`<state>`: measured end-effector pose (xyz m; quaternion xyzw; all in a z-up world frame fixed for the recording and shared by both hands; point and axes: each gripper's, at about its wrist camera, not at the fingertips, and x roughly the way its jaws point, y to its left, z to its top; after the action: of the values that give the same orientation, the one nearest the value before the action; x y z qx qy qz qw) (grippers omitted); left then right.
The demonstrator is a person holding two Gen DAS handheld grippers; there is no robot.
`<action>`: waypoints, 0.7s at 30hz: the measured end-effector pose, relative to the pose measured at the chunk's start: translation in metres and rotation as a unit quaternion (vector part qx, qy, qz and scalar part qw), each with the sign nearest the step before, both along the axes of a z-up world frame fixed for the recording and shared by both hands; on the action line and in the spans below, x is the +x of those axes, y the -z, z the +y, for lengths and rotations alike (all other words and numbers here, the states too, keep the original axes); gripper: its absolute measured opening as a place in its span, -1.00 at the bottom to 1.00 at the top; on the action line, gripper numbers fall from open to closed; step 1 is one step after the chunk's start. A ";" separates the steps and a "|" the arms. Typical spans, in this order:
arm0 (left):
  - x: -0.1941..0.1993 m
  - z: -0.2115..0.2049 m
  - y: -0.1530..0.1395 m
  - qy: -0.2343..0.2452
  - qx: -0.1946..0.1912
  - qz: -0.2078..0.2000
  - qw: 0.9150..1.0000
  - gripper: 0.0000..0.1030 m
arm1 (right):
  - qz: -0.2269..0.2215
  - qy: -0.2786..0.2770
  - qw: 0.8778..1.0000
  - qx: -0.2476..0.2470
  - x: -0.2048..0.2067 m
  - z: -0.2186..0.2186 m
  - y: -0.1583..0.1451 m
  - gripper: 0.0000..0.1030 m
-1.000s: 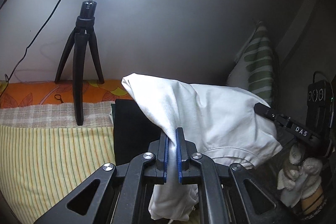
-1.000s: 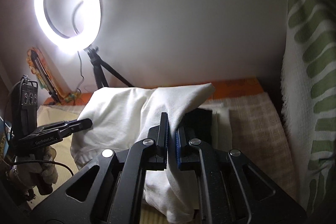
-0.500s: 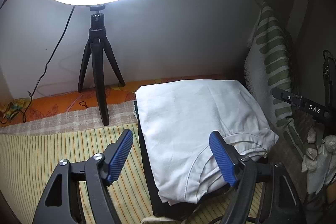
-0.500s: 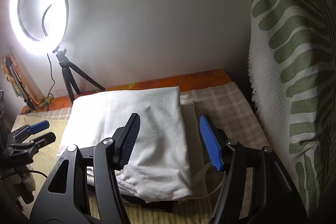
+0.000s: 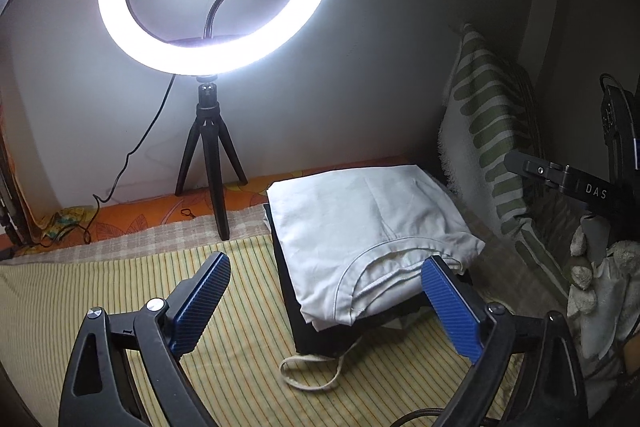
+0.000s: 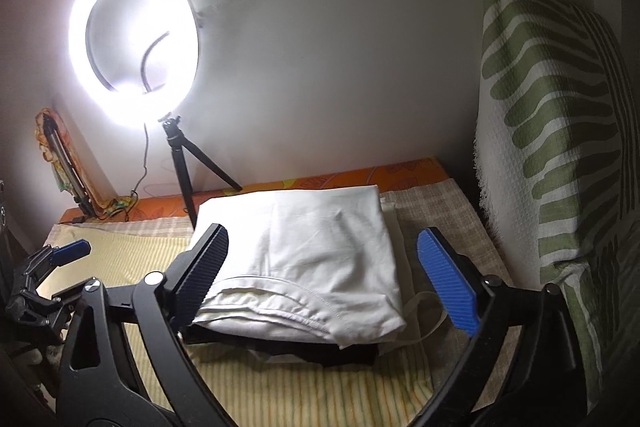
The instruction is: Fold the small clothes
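Opening wide, both grippers' jaws — clamped on the white garment point(image 5: 372, 227) a second ago — now hold nothing.

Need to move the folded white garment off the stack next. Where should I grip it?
Take the white garment at its near hem edge, coming in low from the front. There the layers overhang the dark item beneath, so a finger can slip under. Both tongs are opening with nothing between them.

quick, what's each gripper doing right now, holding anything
left gripper: jaws opening wide, holding nothing.
right gripper: jaws opening wide, holding nothing; folded white garment lies free beyond them.
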<state>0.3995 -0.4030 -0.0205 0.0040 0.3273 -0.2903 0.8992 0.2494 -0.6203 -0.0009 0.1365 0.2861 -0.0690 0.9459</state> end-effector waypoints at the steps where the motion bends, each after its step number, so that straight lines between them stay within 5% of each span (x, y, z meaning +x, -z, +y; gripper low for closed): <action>1: -0.006 0.004 -0.004 0.001 -0.001 -0.004 1.000 0.91 | -0.005 0.000 1.000 0.000 -0.005 0.004 -0.004 0.99; 21: -0.118 0.083 -0.037 -0.003 0.018 -0.046 0.999 0.99 | -0.007 -0.005 1.000 -0.007 -0.089 0.118 -0.016 1.00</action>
<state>0.2819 -0.3201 0.0164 0.0327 0.2907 -0.2809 0.9140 0.1607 -0.5027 0.0152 0.1293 0.2799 -0.0649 0.9491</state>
